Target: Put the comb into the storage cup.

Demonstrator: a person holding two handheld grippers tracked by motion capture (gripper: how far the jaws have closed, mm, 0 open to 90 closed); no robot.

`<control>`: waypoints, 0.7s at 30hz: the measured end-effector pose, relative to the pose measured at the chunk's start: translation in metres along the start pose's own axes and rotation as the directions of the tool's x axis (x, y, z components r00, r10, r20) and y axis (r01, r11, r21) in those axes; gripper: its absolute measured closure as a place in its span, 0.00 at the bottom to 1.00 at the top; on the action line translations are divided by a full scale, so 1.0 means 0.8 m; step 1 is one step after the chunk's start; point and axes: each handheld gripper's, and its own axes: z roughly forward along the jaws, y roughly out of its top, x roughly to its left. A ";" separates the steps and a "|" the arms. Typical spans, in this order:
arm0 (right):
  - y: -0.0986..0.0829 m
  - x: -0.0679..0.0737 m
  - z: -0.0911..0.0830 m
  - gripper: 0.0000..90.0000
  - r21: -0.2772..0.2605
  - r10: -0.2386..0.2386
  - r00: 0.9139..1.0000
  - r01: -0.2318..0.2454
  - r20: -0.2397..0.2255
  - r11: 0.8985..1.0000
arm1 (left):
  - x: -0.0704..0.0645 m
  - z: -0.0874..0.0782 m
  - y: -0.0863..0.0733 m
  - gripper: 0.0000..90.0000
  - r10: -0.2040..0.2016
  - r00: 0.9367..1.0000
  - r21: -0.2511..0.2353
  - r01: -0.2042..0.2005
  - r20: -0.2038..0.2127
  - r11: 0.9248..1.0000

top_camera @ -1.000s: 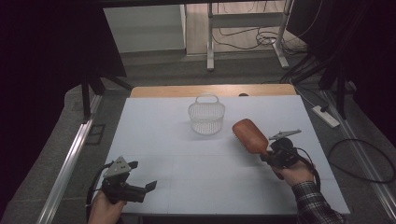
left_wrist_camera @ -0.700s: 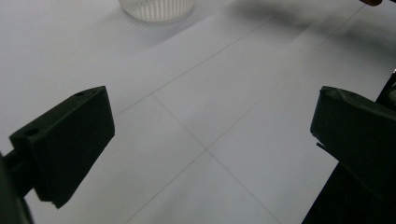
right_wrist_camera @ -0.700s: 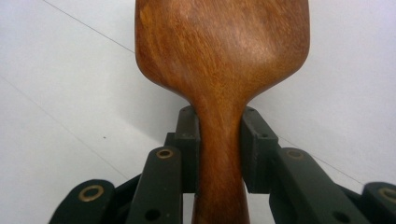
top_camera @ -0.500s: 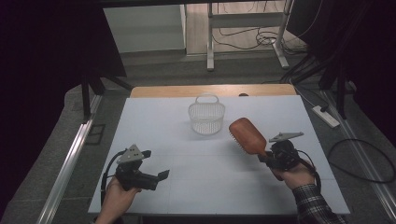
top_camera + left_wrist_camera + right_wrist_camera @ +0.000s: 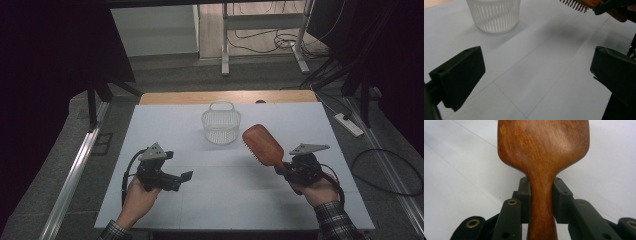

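1. A white table top (image 5: pixel 165 125) with a wooden strip (image 5: pixel 200 97) along its far edge.
2. Grey floor (image 5: pixel 165 75) beyond — cables (image 5: pixel 272 37) trail across it by white metal legs (image 5: pixel 225 45).
3. A power strip (image 5: pixel 348 124) lies at the right.
4. Both sides are dark — black drapes (image 5: pixel 55 50).

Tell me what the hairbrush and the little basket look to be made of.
Reddish-brown paddle hairbrush: looks like wood with a smooth, slightly glossy finish; grain and a soft sheen show on its back. Small white slatted basket: probably translucent plastic; thin moulded ribs let light through.
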 end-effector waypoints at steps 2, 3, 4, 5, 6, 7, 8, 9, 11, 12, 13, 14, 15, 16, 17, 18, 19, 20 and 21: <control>0.000 0.002 -0.002 0.80 -0.012 -0.002 1.000 0.002 -0.003 1.000 | 0.000 0.004 0.004 0.00 -0.003 1.000 -0.006 0.003 0.011 1.000; 0.000 0.003 -0.003 0.80 -0.015 -0.007 1.000 0.006 -0.004 1.000 | 0.000 0.006 0.005 0.00 -0.005 1.000 -0.011 0.005 0.016 1.000; 0.001 0.005 -0.004 0.80 -0.023 -0.009 1.000 0.009 -0.005 1.000 | 0.000 0.010 0.009 0.00 -0.008 1.000 -0.021 0.009 0.025 1.000; 0.001 0.006 -0.005 0.80 -0.025 -0.010 1.000 0.010 -0.007 1.000 | 0.000 0.012 0.011 0.00 -0.008 1.000 -0.025 0.009 0.030 1.000; 0.001 0.007 -0.005 0.80 -0.029 -0.011 1.000 0.011 -0.008 1.000 | 0.000 0.012 0.011 0.00 -0.008 1.000 -0.025 0.009 0.030 1.000; 0.001 0.007 -0.005 0.80 -0.029 -0.011 1.000 0.011 -0.008 1.000 | 0.000 0.013 0.013 0.00 -0.010 0.999 -0.028 0.011 0.036 1.000; 0.001 0.008 -0.005 0.80 -0.032 -0.013 1.000 0.013 -0.007 0.999 | 0.000 0.015 0.015 0.00 -0.014 0.999 -0.034 0.016 0.044 0.999; 0.001 0.008 -0.005 0.80 -0.034 -0.015 1.000 0.014 -0.012 0.999 | 0.000 0.017 0.018 0.00 -0.018 0.999 -0.040 0.020 0.051 0.999; 0.002 0.011 -0.006 0.80 -0.045 -0.019 1.000 0.018 -0.019 0.999 | -0.001 0.023 0.024 0.00 -0.023 0.997 -0.051 0.026 0.067 0.998; 0.003 0.012 -0.007 0.80 -0.050 -0.020 1.000 0.019 -0.022 0.999 | -0.001 0.025 0.026 0.00 -0.022 0.997 -0.053 0.026 0.072 0.998; 0.003 0.013 -0.007 0.80 -0.053 -0.024 0.999 0.023 -0.023 0.998 | -0.002 0.027 0.029 0.00 -0.022 0.997 -0.054 0.026 0.077 0.998; 0.003 0.013 -0.007 0.80 -0.053 -0.024 0.999 0.023 -0.023 0.998 | -0.002 0.027 0.029 0.00 -0.022 0.997 -0.054 0.026 0.077 0.998; 0.003 0.014 -0.007 0.80 -0.058 -0.025 0.999 0.024 -0.024 0.998 | -0.003 0.030 0.032 0.00 -0.021 0.996 -0.055 0.026 0.085 0.998; 0.003 0.015 -0.007 0.80 -0.063 -0.030 0.999 0.029 -0.022 0.998 | -0.004 0.031 0.033 0.00 -0.021 0.996 -0.056 0.026 0.088 0.998; 0.004 0.016 -0.007 0.80 -0.065 -0.028 0.999 0.026 -0.026 0.998 | -0.005 0.034 0.036 0.00 -0.022 0.995 -0.057 0.027 0.095 0.998; 0.004 0.017 -0.007 0.80 -0.069 -0.032 0.999 0.030 -0.027 0.997 | -0.005 0.036 0.038 0.00 -0.021 0.995 -0.056 0.027 0.100 0.998; 0.004 0.018 -0.008 0.80 -0.074 -0.035 0.999 0.033 -0.028 0.997 | -0.006 0.039 0.040 0.00 -0.019 0.995 -0.056 0.025 0.101 0.998; 0.004 0.019 -0.008 0.80 -0.076 -0.036 0.999 0.034 -0.032 0.997 | -0.006 0.041 0.041 0.00 -0.018 0.995 -0.055 0.024 0.103 0.998; 0.005 0.021 -0.008 0.80 -0.083 -0.039 0.999 0.036 -0.031 0.996 | -0.006 0.044 0.044 0.00 -0.021 0.994 -0.055 0.027 0.108 0.998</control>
